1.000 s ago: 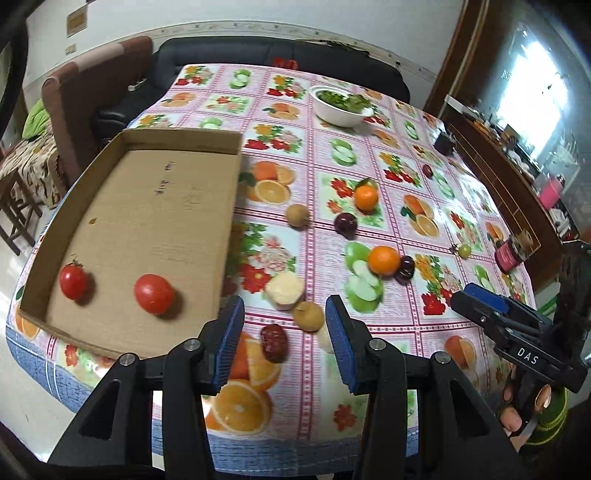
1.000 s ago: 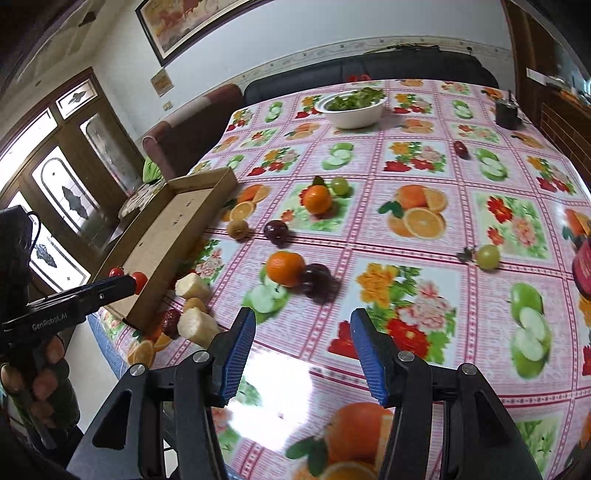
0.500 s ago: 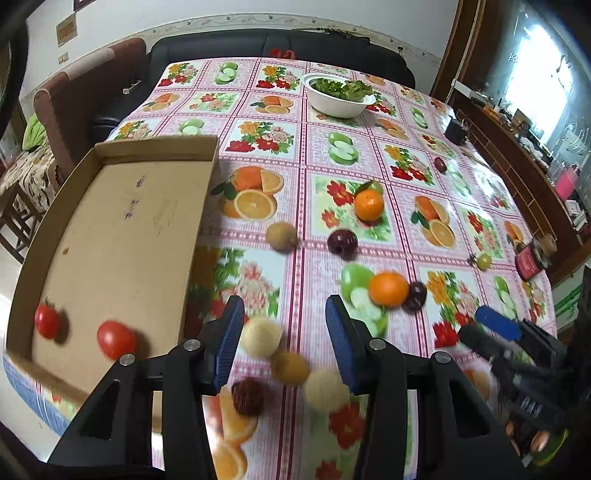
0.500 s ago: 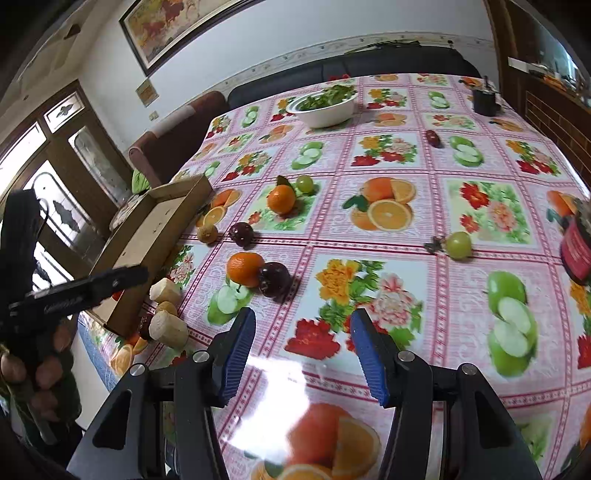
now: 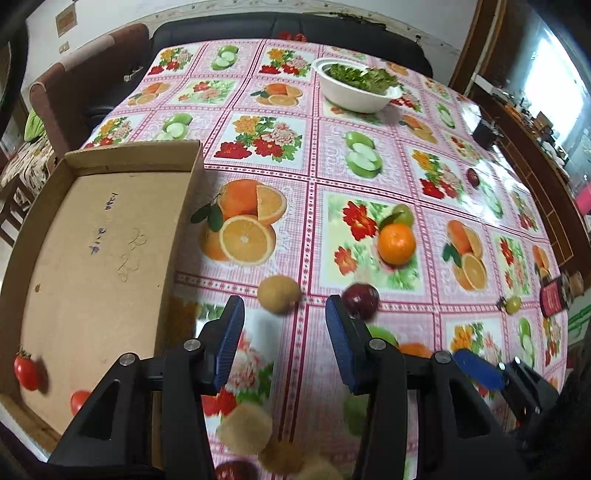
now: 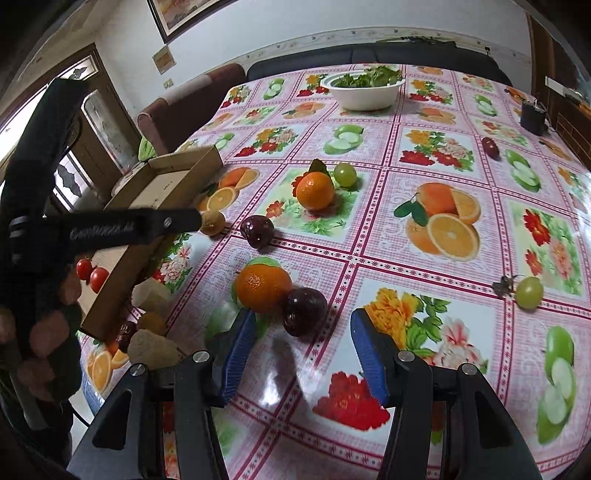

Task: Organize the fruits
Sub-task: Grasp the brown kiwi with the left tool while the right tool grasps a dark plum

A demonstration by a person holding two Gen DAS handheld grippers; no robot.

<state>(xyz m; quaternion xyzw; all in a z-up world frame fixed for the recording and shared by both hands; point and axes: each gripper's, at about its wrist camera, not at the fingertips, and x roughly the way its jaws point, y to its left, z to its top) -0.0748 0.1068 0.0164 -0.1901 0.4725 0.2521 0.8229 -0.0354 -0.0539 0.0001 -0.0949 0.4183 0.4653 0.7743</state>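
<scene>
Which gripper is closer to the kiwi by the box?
Left. The left gripper is open just short of the kiwi; the right gripper sits farther off, near the orange.

Worktop (image 6: 436,122) covering glossy plastic, reflective; cardboard tray (image 5: 96,236) matt, fibrous; bowl (image 5: 356,96) smooth white; hand-held gripper (image 6: 303,354) pads matt blue.

Bench (image 5: 369,173) covered with pink fruit-print cloth. Black sofa (image 5: 288,31) along its far edge; brown armchair (image 5: 79,85) at far left corner. White wall (image 6: 295,22) with framed picture (image 6: 177,14) and patterned border strip. Wooden door with frosted glass (image 6: 103,122) at left. Bright window (image 5: 550,77) at right above a wooden cabinet (image 5: 535,177).
</scene>
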